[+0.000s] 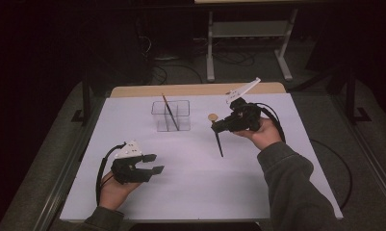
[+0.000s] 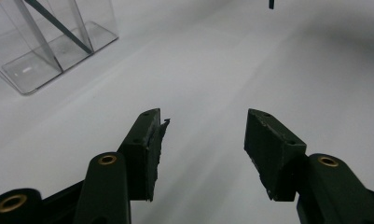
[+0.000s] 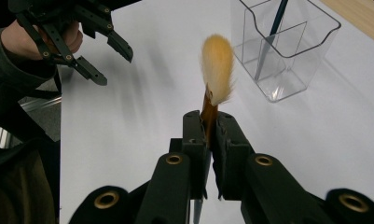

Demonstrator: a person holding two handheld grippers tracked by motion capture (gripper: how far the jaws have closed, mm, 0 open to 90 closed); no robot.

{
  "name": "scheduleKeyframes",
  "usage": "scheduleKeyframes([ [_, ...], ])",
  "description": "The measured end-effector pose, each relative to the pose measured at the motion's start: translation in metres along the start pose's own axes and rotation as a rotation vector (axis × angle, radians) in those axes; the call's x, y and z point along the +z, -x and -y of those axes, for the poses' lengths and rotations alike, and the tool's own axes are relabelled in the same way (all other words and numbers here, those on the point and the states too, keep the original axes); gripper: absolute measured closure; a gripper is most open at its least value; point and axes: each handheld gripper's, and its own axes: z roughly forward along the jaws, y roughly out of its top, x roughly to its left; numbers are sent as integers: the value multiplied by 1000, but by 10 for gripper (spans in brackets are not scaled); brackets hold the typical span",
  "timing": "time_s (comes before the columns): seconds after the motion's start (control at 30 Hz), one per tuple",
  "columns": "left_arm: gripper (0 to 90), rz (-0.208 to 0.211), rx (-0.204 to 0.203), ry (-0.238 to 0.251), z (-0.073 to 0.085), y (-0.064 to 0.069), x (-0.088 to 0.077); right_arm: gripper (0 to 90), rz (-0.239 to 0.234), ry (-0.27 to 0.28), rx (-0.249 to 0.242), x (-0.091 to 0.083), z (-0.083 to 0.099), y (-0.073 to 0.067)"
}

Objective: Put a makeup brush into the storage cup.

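Right gripper view: your right gripper (image 3: 207, 122) is clamped on the paintbrush (image 3: 216, 70) just below its pale bristle tuft, which stands clear above the jaws so the handle hangs free beneath, probably for lowering handle-first. The clear divided holder (image 3: 287, 51) lies ahead and to the right of those jaws, one brush (image 3: 271, 35) already leaning inside it. Your left gripper (image 1: 151, 163) hovers over the white table (image 1: 190, 192), jaws parted and empty, well apart from the holder.

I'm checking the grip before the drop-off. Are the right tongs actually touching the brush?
Touching. The right gripper view shows the right tongs shut on the brush, their pads pressing its orange neck just below the pale bristles.
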Motion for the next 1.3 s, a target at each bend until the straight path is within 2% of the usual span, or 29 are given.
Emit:
scheduleKeyframes([
  [0.43, 393, -13, -20, 16, 4, -5, -4, 831, 2, 2, -19, 5, -15, 7],
  [0.83, 366, -31, -14, 4, 8, -10, -5, 831, 4, -1, -26, 11, -29, 16],
  [0.9, 365, -34, -13, 3, 9, -11, -6, 831, 8, 5, -41, 12, -31, 19],
  [0.93, 363, -35, -25, 6, 9, -11, -6, 831, 8, 1, -31, 13, -33, 19],
  [1.0, 358, -36, -19, 6, 9, -12, -8, 831, 8, -10, -23, 13, -36, 20],
  [1.07, 355, -39, -30, 12, 9, -12, -8, 831, 10, -11, -29, 13, -39, 22],
  [1.2, 352, -41, -22, 5, 10, -12, -8, 831, 14, -11, -36, 14, -46, 25],
  [1.27, 352, -41, -17, 1, 9, -12, -8, 831, 15, -12, -22, 14, -50, 25],
  [1.3, 352, -41, -15, -1, 9, -12, -9, 831, 17, -13, -34, 14, -51, 26],
])
